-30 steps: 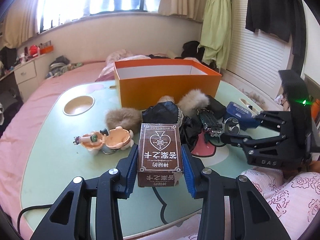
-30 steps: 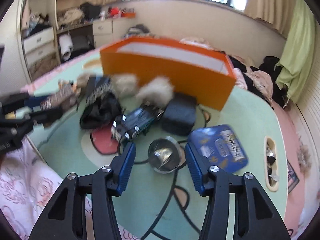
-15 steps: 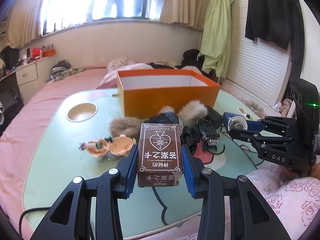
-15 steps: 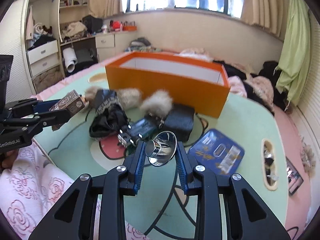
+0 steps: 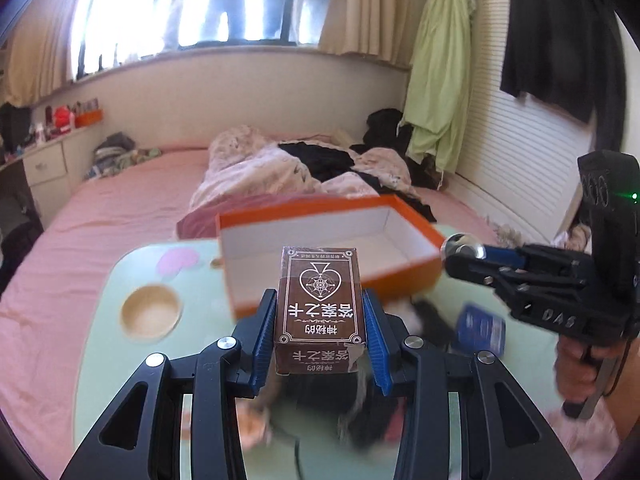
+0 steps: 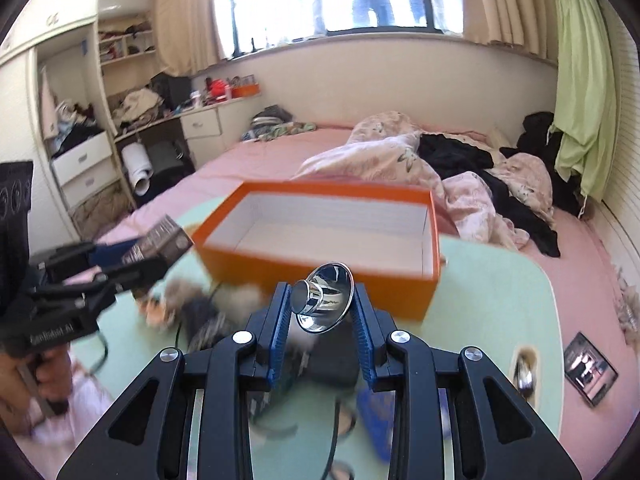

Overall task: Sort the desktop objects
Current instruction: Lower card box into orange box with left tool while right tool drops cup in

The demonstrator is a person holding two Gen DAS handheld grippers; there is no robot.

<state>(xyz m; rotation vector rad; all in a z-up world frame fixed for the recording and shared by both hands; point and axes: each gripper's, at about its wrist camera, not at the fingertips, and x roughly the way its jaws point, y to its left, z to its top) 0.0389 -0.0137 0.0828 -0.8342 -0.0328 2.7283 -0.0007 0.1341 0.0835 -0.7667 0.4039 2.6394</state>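
My left gripper [image 5: 320, 320] is shut on a brown card box [image 5: 320, 308] printed with a spade emblem, held above the green table just short of the open orange box [image 5: 332, 256]. My right gripper [image 6: 320, 308] is shut on a shiny metal funnel-shaped cup [image 6: 324, 302], raised in front of the same orange box [image 6: 320, 240]. In the left wrist view the right gripper [image 5: 472, 258] comes in from the right with the metal cup [image 5: 460, 246] at the box's right corner. In the right wrist view the left gripper [image 6: 132, 260] carries the card box [image 6: 160, 242] at the left.
Blurred below the grippers lie fluffy tan pieces [image 6: 240, 296], black items [image 5: 432, 316] and a blue packet [image 5: 480, 328] on the green table [image 5: 100, 320]. A round recess [image 5: 150, 312] sits at the table's left. A phone [image 6: 590, 368] lies on the pink bed.
Both grippers have risen and moved toward the orange box with their loads. The right gripper shut on the metal cup and lifted it off the table.
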